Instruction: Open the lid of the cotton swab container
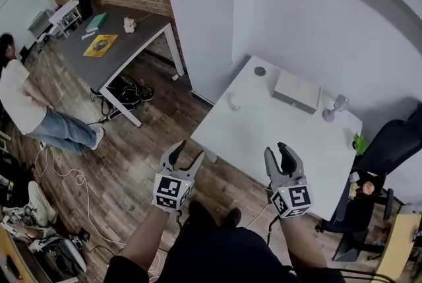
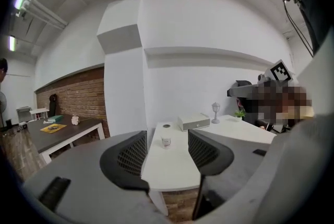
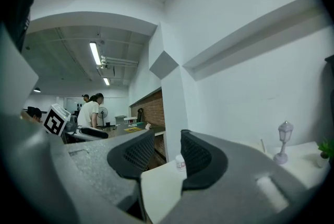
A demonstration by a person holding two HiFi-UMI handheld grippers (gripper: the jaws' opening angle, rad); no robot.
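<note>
The fingers (image 2: 128,159) of the left gripper (image 1: 185,157) stand apart with nothing between them, only a bare stretch of the white counter (image 1: 283,143) showing through the gap. The right gripper (image 1: 278,155) is the same: its fingers (image 3: 201,157) are parted and hold nothing. In the head view both grippers hang in the air over the wooden floor (image 1: 132,163), short of the counter's near edge and touching nothing. The cotton swab container (image 2: 166,141), a small white tub with a label, stands upright on the counter close to its left edge, about midway along it, well apart from both grippers. The right gripper view shows it partly hidden behind one finger. Beyond it, toward the far corner, lies a small round disc (image 1: 260,70), and a white box (image 1: 296,92) sits near the far edge by the wall. The tub is too small to show its lid clearly, but it looks closed. As I judge it, nothing of the task is done yet: the reach, the grip on the tub and the opening of the lid are all left.
</note>
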